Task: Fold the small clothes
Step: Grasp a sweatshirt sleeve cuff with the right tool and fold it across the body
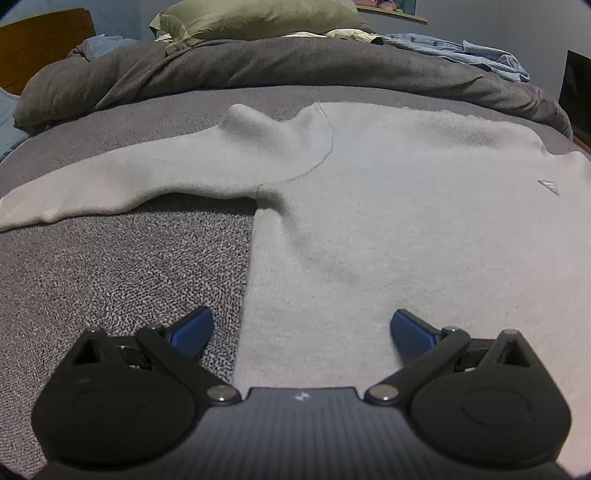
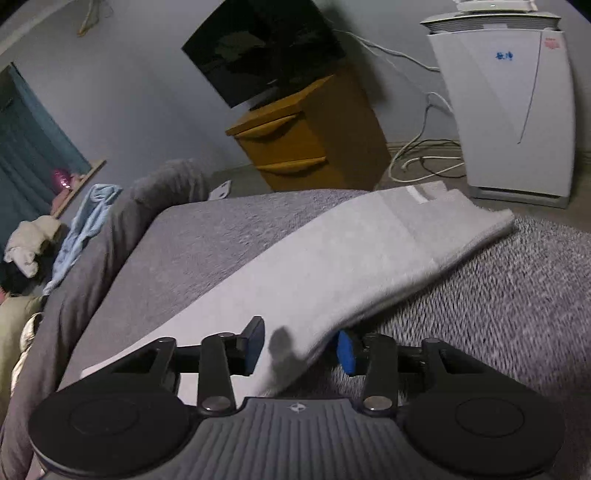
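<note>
A pale grey sweater (image 1: 388, 206) lies spread flat on the bed (image 1: 110, 266), its left sleeve (image 1: 129, 184) stretched out sideways across the speckled grey bedspread. The left claw (image 1: 301, 328) hovers low over the sweater's side edge with its blue pads (image 1: 194, 332) wide apart, one over the bedspread and the other over the knit, gripping nothing.

The right claw (image 2: 299, 347) sits at the edge of a long strip of the same pale grey fabric (image 2: 351, 266), probably the sweater's other sleeve or hem. The cloth runs between its blue pads (image 2: 255, 347) and rises off the bed towards the far corner. The pads stand a little apart with fabric in the gap; through the blur I cannot tell whether they pinch it.

Only the left view shows the small logo (image 1: 549, 185) on the chest, the bunched dark duvet (image 1: 258, 70), an olive pillow (image 1: 258, 18) and a denim shirt (image 1: 461, 51) behind. Only the right view shows the wooden nightstand (image 2: 306, 140) with a dark screen (image 2: 266, 44) on it, and a white air purifier (image 2: 513, 103) on the floor.
</note>
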